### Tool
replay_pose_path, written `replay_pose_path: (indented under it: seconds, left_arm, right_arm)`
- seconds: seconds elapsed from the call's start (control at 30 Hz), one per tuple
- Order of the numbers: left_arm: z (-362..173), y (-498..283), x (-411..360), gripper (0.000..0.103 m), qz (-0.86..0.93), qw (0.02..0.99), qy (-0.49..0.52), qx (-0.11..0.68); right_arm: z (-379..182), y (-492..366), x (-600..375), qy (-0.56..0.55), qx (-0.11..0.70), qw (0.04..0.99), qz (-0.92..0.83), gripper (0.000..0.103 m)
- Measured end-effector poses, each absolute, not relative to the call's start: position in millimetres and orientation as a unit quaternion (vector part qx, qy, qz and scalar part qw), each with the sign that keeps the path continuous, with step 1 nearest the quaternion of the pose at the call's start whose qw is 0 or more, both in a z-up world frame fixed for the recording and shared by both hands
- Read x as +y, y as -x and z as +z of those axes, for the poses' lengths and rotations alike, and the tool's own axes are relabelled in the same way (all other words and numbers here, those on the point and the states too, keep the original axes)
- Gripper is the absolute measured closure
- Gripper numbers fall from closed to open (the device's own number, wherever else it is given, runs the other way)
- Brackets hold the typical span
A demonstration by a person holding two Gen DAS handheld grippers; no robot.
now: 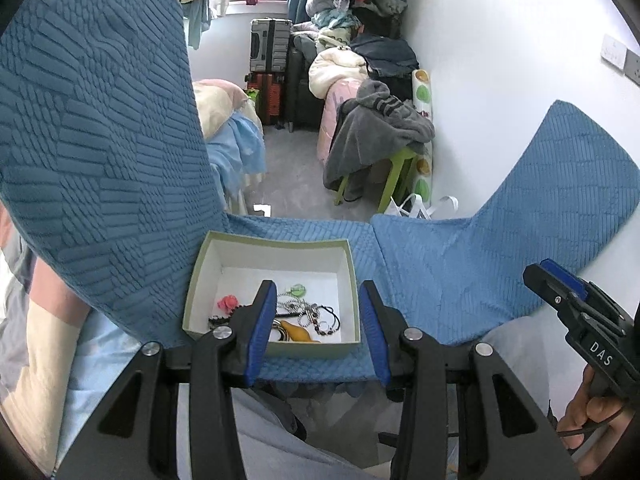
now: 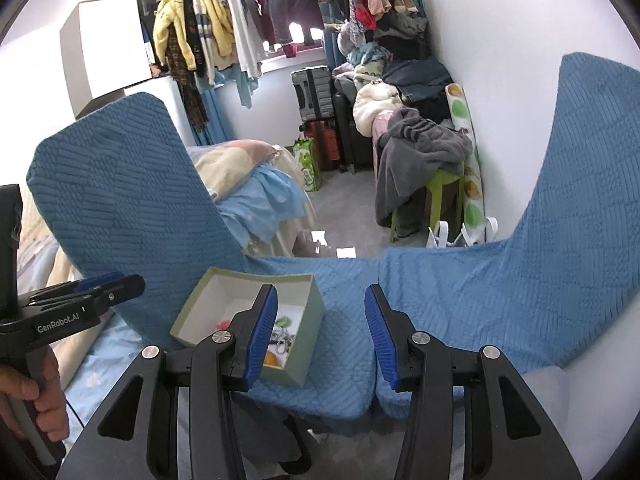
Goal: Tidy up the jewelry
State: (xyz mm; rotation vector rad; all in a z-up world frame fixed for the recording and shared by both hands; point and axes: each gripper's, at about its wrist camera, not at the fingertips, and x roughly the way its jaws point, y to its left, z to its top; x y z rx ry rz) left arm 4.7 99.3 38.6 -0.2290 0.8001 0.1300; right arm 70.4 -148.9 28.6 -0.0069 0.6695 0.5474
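An open green box (image 1: 352, 268) with a white inside sits on a blue chair seat (image 1: 312, 228). It holds a heap of jewelry (image 1: 308, 312): silver chains, bead bracelets, a pink flower piece (image 1: 227, 303), a green pendant (image 1: 298, 290) and a yellow piece (image 1: 298, 334). My left gripper (image 1: 318, 330) is open and empty, just in front of and above the box. My right gripper (image 2: 320, 330) is open and empty, to the right of the box (image 2: 312, 332), over the seat. The right gripper shows in the left wrist view (image 1: 560, 292) at the far right, and the left gripper shows in the right wrist view (image 2: 104, 286) at the left.
Two blue-covered chairs stand side by side, the left backrest (image 1: 100, 140) tall and close, the second seat (image 1: 460, 272) to the right. Beyond are a bed (image 2: 256, 184), a green stool with grey clothes (image 1: 376, 136), suitcases (image 1: 270, 44) and a white wall (image 1: 500, 80).
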Motion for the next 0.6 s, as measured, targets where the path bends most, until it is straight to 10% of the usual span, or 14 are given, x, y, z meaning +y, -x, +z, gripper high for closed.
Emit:
replay_pose_path:
  seconds: [0.6]
  left_arm:
    - [7.8, -2.8, 71.0, 0.059, 0.054, 0.913, 0.094, 0.393]
  right_arm:
    - [-20.3, -67.1, -178.6, -0.010, 0.344, 0.903, 0.258, 0.060]
